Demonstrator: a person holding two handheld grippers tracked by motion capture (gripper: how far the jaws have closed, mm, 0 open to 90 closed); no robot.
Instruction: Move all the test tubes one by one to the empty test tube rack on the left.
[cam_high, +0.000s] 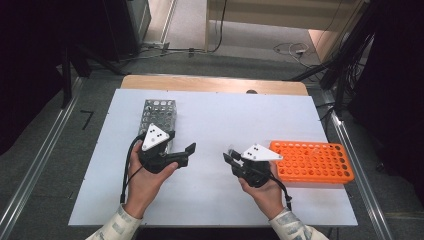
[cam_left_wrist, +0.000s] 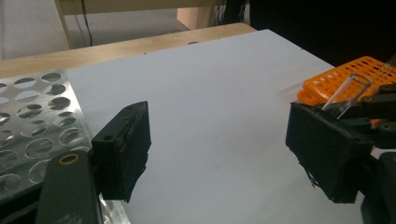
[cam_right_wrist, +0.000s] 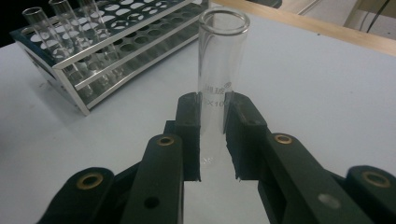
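Carrying a glass tube (cam_right_wrist: 222, 70) clenched in my right tongs (cam_right_wrist: 214, 140) over mid-table, from the orange rack (cam_high: 312, 162) at the right edge toward the metal rack (cam_high: 158, 114); left tongs (cam_left_wrist: 224, 149) gape empty. Next: line it over a free hole.

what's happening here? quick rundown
A person holds a tool in each hand over a white table. The right tool is shut on a clear glass test tube, between the orange rack and the metal rack, which already holds a few tubes. The left tool is open and empty beside the metal rack.
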